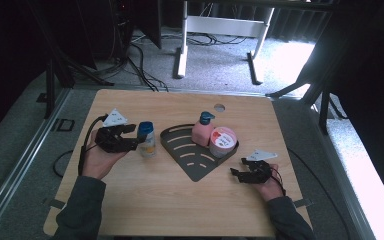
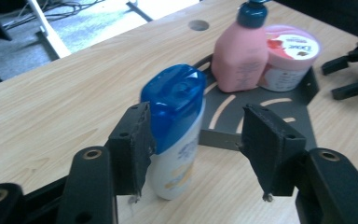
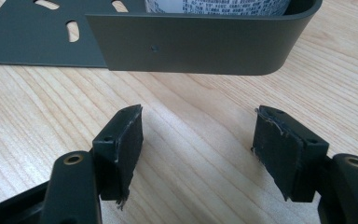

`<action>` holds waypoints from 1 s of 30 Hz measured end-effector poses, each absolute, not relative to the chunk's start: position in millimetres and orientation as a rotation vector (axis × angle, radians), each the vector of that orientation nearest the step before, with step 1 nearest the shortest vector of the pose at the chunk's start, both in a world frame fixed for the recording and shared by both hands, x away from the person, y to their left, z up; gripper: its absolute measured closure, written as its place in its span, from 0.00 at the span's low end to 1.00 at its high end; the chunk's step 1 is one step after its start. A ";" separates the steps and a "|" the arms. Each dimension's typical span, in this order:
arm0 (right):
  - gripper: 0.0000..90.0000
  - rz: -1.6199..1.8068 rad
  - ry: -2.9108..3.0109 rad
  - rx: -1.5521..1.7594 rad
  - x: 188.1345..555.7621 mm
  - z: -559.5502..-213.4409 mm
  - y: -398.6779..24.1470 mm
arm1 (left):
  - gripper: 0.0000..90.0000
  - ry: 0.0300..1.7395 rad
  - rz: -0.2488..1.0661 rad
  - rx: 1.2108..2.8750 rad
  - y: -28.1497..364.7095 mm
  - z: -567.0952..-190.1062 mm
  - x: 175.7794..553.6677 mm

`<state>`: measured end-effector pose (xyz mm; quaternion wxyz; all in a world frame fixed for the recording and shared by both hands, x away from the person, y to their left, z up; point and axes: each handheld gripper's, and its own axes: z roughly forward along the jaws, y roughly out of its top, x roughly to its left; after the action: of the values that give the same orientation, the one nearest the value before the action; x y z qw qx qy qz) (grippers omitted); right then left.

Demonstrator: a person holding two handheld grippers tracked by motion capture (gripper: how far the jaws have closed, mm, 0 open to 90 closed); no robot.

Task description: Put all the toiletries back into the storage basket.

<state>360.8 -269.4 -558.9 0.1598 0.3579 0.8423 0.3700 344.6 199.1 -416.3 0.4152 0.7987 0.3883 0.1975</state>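
A white bottle with a blue cap (image 1: 146,140) (image 2: 175,130) stands upright on the wooden table, left of a dark grey slotted corner tray (image 1: 195,165) (image 2: 298,107). My left gripper (image 1: 135,136) (image 2: 198,126) reaches around it from the left. Its jaws are open: one pad lies against the bottle's side, and a wide gap separates the other from it. In the tray stand a pink pump bottle (image 1: 201,131) (image 2: 240,60) and a round pink-lidded tub (image 1: 223,141) (image 2: 286,56). My right gripper (image 1: 236,166) (image 3: 198,123) rests open and empty on the table, just short of the tray wall (image 3: 191,46).
A round hole (image 1: 219,107) (image 2: 198,24) is cut near the table's far edge. Bare wood (image 1: 145,210) stretches in front of the tray toward the person. Beyond the table, cables and white desk legs (image 1: 182,55) are on the grey floor.
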 end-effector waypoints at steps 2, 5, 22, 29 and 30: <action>0.36 1.058 2.406 1.023 360.8 -559.0 -269.3 | 0.47 0.982 0.498 2.016 199.5 -417.1 348.0; 0.36 1.058 2.406 1.022 360.8 -559.0 -269.3 | 0.46 0.990 0.494 2.027 198.4 -419.5 352.7; 0.36 1.058 2.408 1.021 360.7 -559.0 -269.2 | 0.41 1.002 0.474 2.085 188.1 -434.7 379.0; 0.36 1.058 2.409 1.020 360.6 -559.0 -269.1 | 0.50 1.010 0.469 2.092 182.2 -436.3 382.0; 0.36 1.058 2.409 1.019 360.7 -559.0 -269.2 | 0.50 1.011 0.473 2.093 181.3 -436.1 381.9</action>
<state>360.7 -269.2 -559.0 0.1596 0.3565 0.8429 0.3701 381.9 181.3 -436.1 0.3756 0.8178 0.3950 0.1849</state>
